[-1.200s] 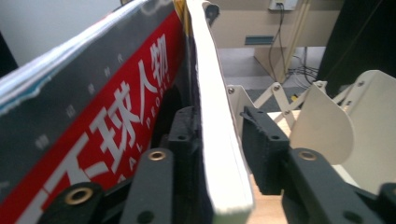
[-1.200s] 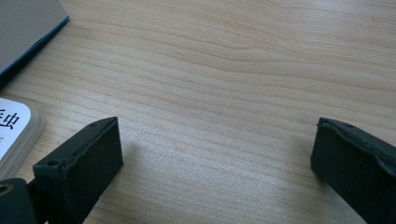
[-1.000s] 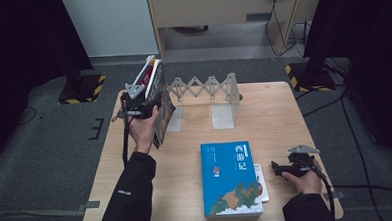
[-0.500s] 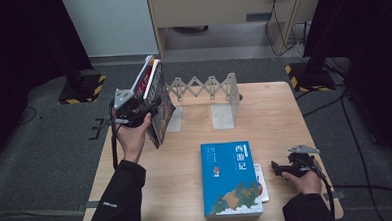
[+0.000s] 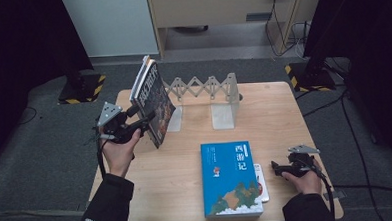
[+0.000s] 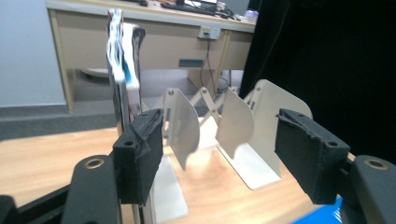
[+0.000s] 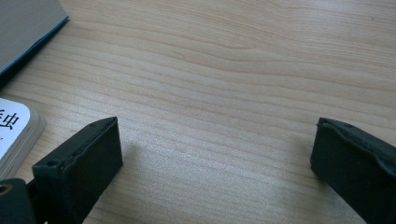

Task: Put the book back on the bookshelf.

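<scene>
High view. Expanding book rack (image 5: 203, 90) at the far middle of the table (image 5: 294, 116), holding two books (image 5: 152, 100) at its left end, leaning left, spines toward the near edge; the remaining bays hold nothing. Left gripper (image 5: 137, 124) just beside the books' near edge; its fingers have just been opening, and no pad presses on the covers. Blue book (image 5: 231, 178) lies flat at the near middle, well apart from the rack, with a small white booklet (image 5: 260, 180) tucked partly under its right edge. Right gripper (image 5: 277, 168) rests on the table near the booklet. Judged progress: two books shelved, blue book and booklet left to place.

Left gripper view. Fingers (image 6: 140, 149) stand wide. Books (image 6: 123, 70) upright beyond the near finger, apart from the pads as far as can be told. White rack plates (image 6: 236, 126) behind, nothing between them. A blue corner (image 6: 322, 215) shows at lower right.

Right gripper view. Fingers (image 7: 86, 161) wide, nothing between them but bare table (image 7: 210, 93). Booklet (image 7: 14, 133) at lower left; page edge of the blue book (image 7: 28, 23) at upper left.
</scene>
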Demonstrator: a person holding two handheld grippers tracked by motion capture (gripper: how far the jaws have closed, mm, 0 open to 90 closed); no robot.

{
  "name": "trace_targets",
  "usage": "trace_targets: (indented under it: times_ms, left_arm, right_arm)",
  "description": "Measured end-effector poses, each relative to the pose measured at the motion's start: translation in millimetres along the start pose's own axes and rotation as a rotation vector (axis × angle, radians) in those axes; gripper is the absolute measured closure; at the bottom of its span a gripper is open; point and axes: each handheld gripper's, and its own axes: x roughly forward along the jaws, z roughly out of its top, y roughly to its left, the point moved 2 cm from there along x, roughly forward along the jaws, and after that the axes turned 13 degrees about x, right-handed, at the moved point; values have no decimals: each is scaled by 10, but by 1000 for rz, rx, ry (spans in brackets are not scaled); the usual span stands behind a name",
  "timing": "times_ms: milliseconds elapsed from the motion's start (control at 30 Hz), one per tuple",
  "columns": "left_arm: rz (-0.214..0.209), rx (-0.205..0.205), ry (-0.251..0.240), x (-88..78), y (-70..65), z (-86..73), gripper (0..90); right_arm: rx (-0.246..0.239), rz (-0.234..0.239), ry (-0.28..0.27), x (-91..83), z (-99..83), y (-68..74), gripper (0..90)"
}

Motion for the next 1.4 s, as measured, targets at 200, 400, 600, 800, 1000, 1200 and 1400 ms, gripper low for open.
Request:
trace_targets:
  times_ms: [200, 400, 600, 800, 1000, 1200, 1400]
  left_arm:
    - [-55, -15, 35, -82, -84, -249, 282]
    - [-94, -3, 112, -101, -170, -476, 282]
    - [-130, -1, 193, -40, -281, -751, 265]
    - [-146, -12, 255, 35, -344, -947, 263]
    - [-168, -5, 276, 78, -397, -1023, 253]
    - [-215, 2, 306, 195, -509, -1112, 240]
    - [-261, 32, 329, 299, -658, -1162, 236]
  right_arm:
    - [0, 0, 0, 0, 0, 0, 23]
    - [2, 1, 0, 1, 0, 1, 22]
    - [-2, 3, -2, 5, 0, 0, 11]
    - [-8, 7, 4, 8, 1, 0, 7]
    - [3, -10, 19, -23, 27, 7, 96]
    - [-21, -1, 8, -125, 96, 86, 171]
    - [-24, 85, -50, -246, 161, 278, 198]
